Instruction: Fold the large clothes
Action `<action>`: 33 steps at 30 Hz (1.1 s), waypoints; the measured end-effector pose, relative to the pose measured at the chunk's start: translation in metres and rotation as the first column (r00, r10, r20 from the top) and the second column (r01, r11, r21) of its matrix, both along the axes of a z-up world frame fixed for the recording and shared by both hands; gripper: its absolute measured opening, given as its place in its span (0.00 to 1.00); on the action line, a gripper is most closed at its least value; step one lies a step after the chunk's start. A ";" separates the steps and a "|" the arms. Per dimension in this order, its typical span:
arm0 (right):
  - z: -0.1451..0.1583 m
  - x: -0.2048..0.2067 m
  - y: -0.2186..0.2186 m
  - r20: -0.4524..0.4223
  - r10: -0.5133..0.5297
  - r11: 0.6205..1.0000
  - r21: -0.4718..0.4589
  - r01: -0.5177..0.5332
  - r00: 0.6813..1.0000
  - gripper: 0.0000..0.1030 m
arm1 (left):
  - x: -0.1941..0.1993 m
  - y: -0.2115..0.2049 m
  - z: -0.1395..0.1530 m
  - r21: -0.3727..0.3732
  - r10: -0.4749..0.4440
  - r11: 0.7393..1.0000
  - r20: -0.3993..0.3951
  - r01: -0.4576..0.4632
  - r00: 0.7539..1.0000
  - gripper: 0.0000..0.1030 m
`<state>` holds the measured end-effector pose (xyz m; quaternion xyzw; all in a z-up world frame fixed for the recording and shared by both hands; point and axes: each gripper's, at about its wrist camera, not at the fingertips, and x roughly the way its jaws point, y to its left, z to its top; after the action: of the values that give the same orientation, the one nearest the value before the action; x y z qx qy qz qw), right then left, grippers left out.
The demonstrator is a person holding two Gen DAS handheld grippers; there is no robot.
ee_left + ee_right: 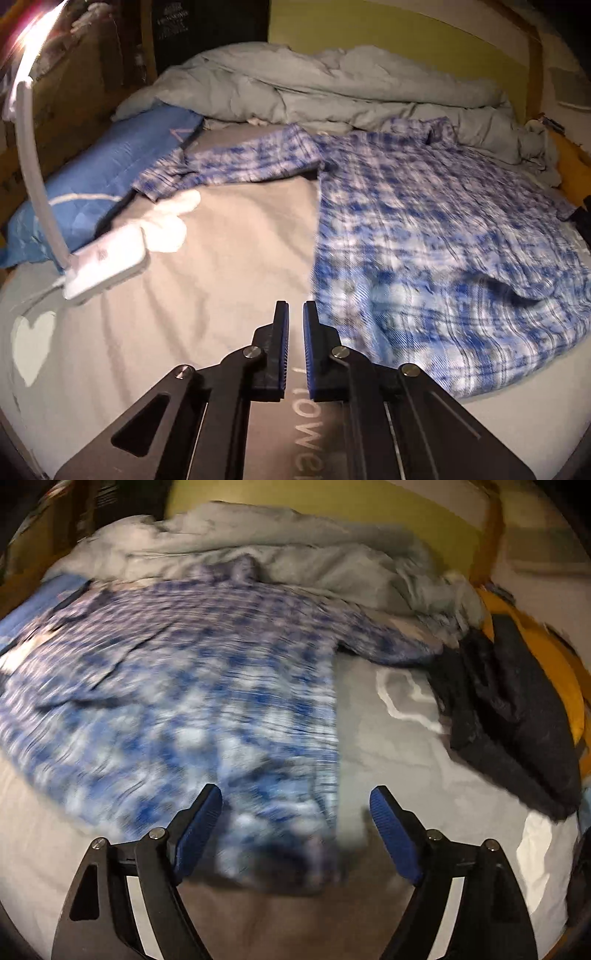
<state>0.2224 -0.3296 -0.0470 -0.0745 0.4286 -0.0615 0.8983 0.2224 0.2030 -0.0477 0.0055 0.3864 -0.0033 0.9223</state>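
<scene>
A blue and white plaid shirt lies spread on the grey bed sheet, one sleeve stretched to the left. My left gripper hovers over the sheet just left of the shirt's near hem, its jaws nearly closed with a thin gap and nothing between them. In the right wrist view the shirt fills the left and middle, blurred. My right gripper is open wide above the shirt's near right corner, empty.
A crumpled grey duvet lies across the back of the bed. A blue pillow and a white clip lamp are at the left. A dark garment lies on the bed's right side by a yellow edge.
</scene>
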 end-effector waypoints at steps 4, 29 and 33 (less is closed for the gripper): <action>-0.009 0.005 -0.026 -0.040 -0.078 0.991 0.103 0.081 0.996 0.11 | -0.010 -0.014 0.007 -0.039 -0.063 0.997 0.042 0.064 0.997 0.09; 0.032 -0.034 -0.013 0.129 -0.075 0.990 0.131 0.058 0.989 0.18 | -0.011 -0.030 -0.010 0.181 0.038 0.983 0.020 -0.041 0.999 0.65; 0.038 -0.044 -0.009 0.159 -0.068 0.987 0.154 0.043 0.985 0.24 | -0.032 -0.048 0.011 0.087 -0.045 0.996 0.098 0.036 0.994 0.65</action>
<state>0.1788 -0.3386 -0.0087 0.0106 0.3585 -0.0603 0.9315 0.1904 0.1553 -0.0366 0.0529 0.3393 -0.0052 0.9392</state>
